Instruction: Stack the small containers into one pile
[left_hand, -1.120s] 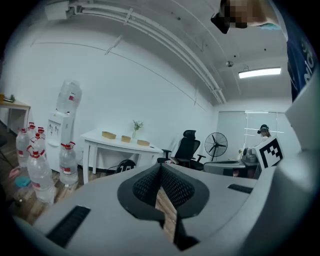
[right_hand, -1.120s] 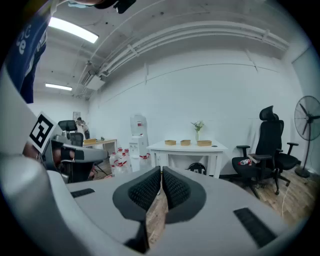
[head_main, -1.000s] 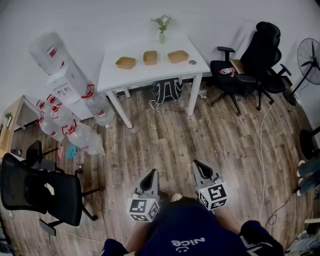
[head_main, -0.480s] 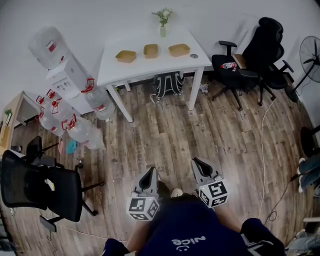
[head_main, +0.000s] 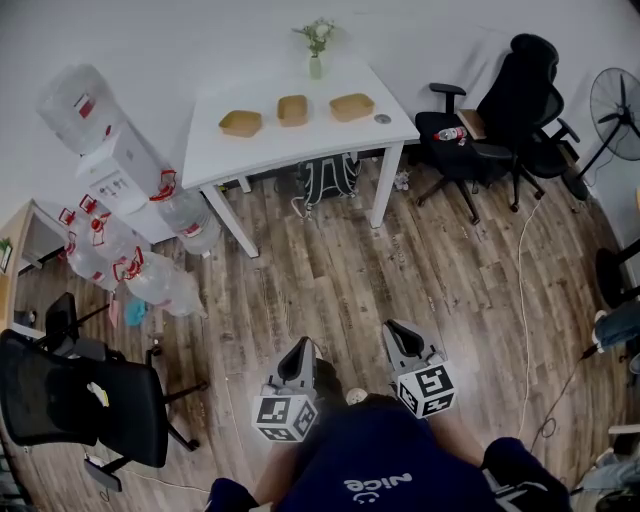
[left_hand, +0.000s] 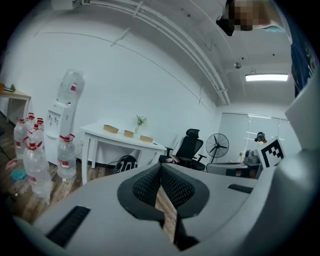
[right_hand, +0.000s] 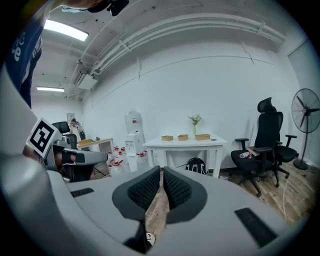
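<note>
Containers (head_main: 293, 110), three apart on white table (head_main: 300, 150), contents indiscernible; left gripper (head_main: 302, 347), right gripper (head_main: 393, 328): jaws clenched

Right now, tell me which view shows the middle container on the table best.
The head view: it looks down on the middle container, whole top visible. Both gripper views show it only side-on, distant and tiny.

The wooden floor (head_main: 340, 280) lies open from the person's feet straight to the bench (head_main: 300, 148). On the left, water bottles (head_main: 150, 280) and a dispenser (head_main: 122, 172) crowd that flank. On the right, an office chair (head_main: 495, 125) stands near the bench corner. A backpack (head_main: 325, 182) fills the room under the bench. On top, three containers (head_main: 293, 110) stand apart in a row, with bare surface in front and a vase (head_main: 316, 62) behind.
</note>
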